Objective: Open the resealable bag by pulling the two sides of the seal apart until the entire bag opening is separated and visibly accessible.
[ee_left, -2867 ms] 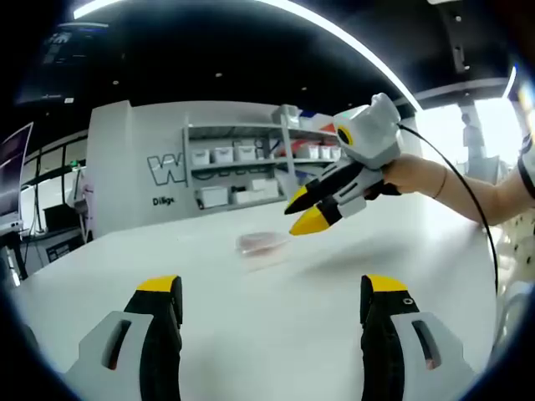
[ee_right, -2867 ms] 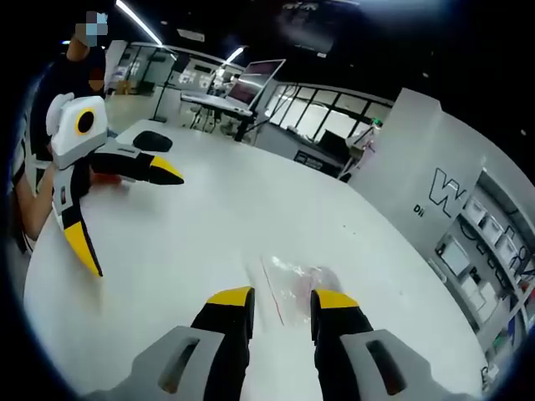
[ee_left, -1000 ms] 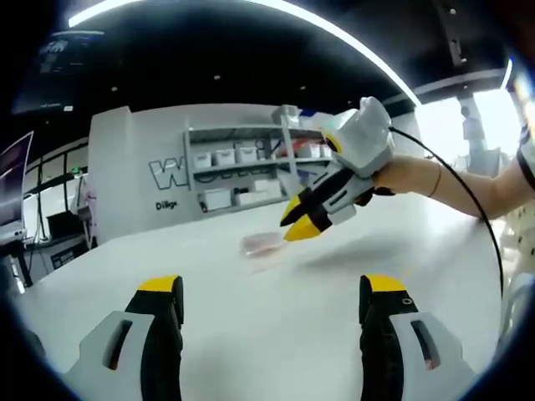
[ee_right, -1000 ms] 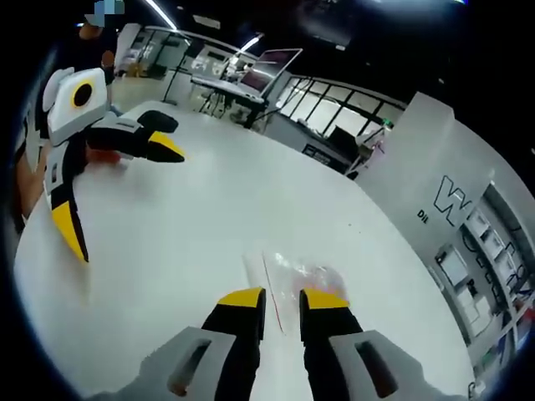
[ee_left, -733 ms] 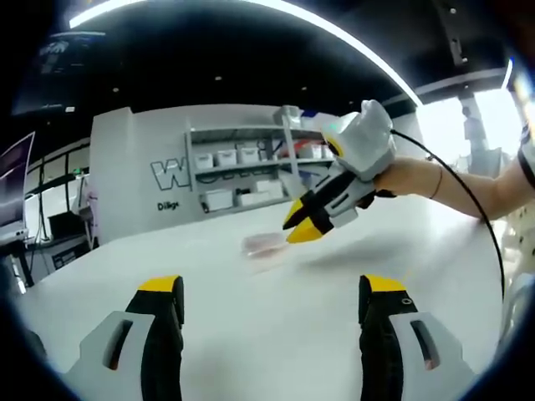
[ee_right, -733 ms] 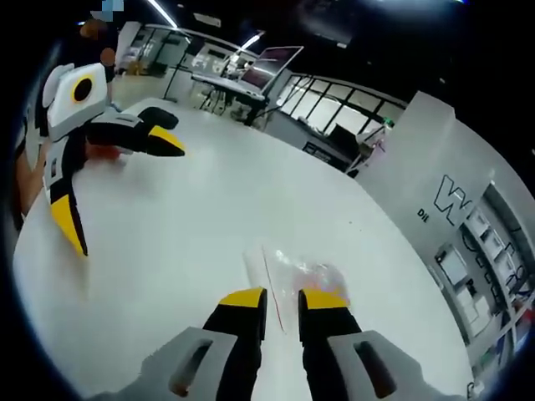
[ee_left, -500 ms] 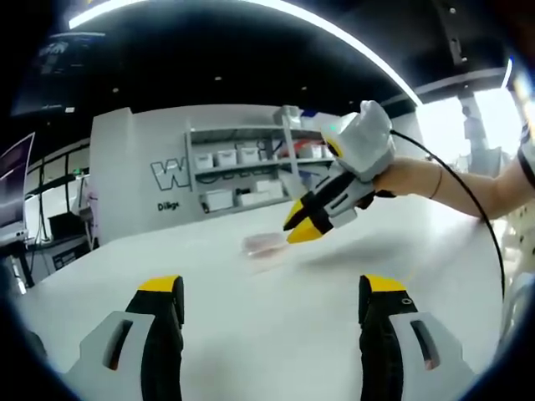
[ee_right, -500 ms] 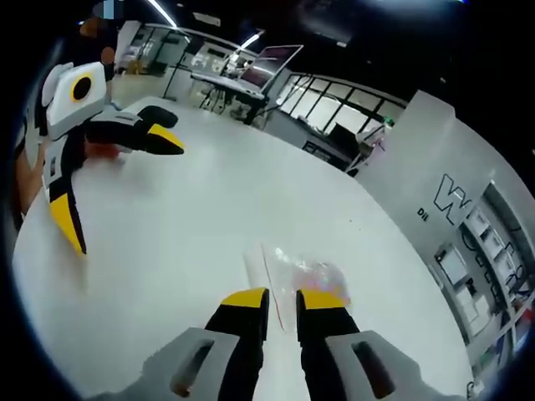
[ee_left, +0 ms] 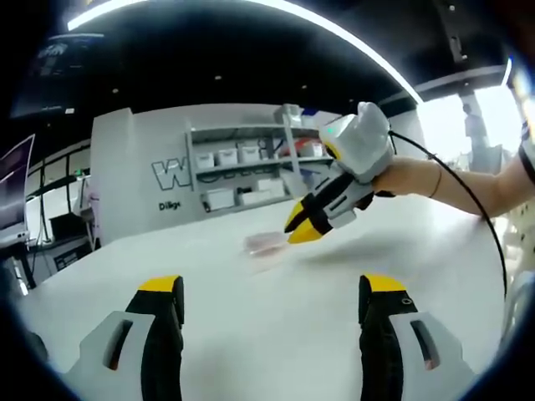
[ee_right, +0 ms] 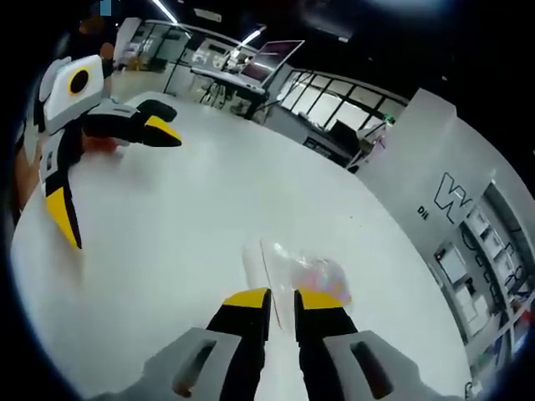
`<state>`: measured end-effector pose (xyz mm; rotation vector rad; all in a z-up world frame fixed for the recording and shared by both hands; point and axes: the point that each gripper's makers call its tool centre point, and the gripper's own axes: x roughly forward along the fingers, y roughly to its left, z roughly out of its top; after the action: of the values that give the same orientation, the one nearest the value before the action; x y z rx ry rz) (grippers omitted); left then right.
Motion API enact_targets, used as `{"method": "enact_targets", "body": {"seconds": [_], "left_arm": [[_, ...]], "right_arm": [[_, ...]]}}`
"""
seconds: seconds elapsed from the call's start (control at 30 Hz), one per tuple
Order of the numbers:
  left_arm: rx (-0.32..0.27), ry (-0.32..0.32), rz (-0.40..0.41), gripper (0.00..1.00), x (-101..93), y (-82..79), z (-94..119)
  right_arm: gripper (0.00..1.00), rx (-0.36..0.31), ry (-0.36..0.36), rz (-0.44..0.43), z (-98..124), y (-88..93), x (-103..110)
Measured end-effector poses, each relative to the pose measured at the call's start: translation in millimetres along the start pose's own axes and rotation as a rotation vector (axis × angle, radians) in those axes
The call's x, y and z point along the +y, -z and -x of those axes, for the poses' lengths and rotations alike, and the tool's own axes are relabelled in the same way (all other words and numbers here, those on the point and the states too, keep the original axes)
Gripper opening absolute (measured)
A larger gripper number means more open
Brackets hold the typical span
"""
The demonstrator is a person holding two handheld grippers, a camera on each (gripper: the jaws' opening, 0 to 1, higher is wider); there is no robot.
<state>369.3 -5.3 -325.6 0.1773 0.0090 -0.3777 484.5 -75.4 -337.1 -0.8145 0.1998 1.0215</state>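
Right hand-held gripper (ee_right: pixel 282 299): we see jaws nearly pressed together at the clear, crinkled resealable bag (ee_right: pixel 301 272), flat on the smooth white counter (ee_right: pixel 167 225). Left hand-held gripper (ee_left: pixel 272 288) spread wide.

Clear pinkish bag (ee_right: pixel 303 272), white table (ee_right: pixel 167 217)

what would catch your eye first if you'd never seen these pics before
Probably the right gripper, its yellow-tipped jaws nearly together, poised just over a small clear bag lying flat on the big white table. Next, the left gripper, held off to the side with its jaws spread wide above the table.
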Motion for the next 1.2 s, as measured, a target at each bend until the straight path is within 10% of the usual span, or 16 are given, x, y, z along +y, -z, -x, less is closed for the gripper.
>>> {"method": "enact_targets", "body": {"seconds": [1.2], "left_arm": [[0.005, -0.002, -0.008, 0.85, 0.1, 0.4, 0.9]], "right_arm": [[0.00, 0.037, 0.006, 0.033, -6.4, 5.1, 3.8]]}}
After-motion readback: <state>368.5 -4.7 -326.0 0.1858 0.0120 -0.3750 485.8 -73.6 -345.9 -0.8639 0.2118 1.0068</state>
